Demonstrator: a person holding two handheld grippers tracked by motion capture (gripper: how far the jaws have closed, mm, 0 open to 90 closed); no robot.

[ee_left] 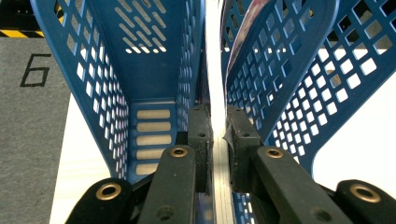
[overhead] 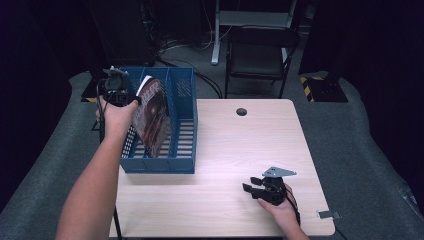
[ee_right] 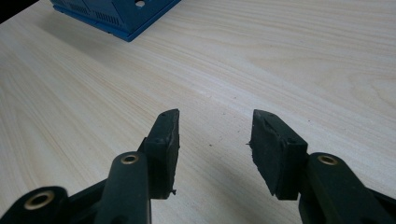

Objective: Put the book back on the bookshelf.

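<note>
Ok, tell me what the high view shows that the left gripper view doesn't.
High view alone: the magazine's reddish cover, leaning in the blue file rack's middle compartment, and the right hand-held gripper resting open on the table. Left gripper view alone: the black pads clamped on the magazine's white page edges, and a painted 6 on the grey floor. Both share the rack, the magazine and the left hand-held gripper.
</note>
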